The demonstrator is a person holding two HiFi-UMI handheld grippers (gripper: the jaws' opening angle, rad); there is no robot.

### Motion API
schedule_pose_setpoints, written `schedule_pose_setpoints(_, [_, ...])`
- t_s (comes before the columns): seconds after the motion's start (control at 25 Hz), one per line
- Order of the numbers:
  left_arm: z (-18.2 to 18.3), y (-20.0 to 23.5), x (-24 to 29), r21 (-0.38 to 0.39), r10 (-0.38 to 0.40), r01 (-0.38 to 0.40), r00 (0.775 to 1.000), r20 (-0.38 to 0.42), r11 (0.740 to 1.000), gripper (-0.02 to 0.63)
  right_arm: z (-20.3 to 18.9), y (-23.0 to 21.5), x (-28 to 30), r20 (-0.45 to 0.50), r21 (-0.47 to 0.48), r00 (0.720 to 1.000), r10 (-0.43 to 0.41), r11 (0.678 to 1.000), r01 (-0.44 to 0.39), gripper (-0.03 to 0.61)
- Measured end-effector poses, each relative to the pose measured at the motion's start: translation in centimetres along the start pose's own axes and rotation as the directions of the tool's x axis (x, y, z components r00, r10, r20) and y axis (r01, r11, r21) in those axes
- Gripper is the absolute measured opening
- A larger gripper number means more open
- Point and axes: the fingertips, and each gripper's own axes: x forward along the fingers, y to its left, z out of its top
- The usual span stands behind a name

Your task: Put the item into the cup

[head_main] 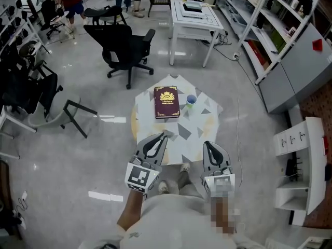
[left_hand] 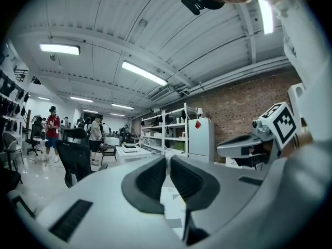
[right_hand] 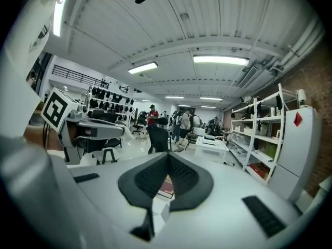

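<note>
A small cup [head_main: 191,100] with a blue inside stands on the low table [head_main: 199,131] with a white and grey patterned top, just right of a dark red book [head_main: 166,101]. I cannot make out any small loose item on the table. My left gripper [head_main: 163,136] hovers over the table's near left edge, jaws shut on nothing. Held at the near right edge, my right gripper [head_main: 207,143] is shut and empty too. In the left gripper view the pads [left_hand: 154,178] meet at the tips. Under the shut jaws in the right gripper view, the book [right_hand: 166,187] shows.
A black office chair [head_main: 127,48] stands beyond the table, and a white table [head_main: 193,15] sits farther back. Shelving [head_main: 270,30] lines the right wall, with a white cabinet [head_main: 306,160] near right. A tipped chair [head_main: 75,115] lies at left. People stand far back.
</note>
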Motion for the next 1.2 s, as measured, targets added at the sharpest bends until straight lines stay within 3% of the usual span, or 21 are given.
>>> schedule_pose_setpoints(0.68, [2.7,1.8,8.7,0.062,0.110,-0.111,0.994,0.013,0.992,0.035,2.6,-7.5,7.6,0.098,-0.006,0.989,0.115,0.993,-0.115,0.006])
schedule_pose_setpoints(1.2, [3.2,1.6,15.6,0.094,0.179,-0.176,0.984,-0.026,0.980,0.035,1.9,-13.9,12.2,0.117,0.035,0.976,0.183,0.982,-0.188,0.006])
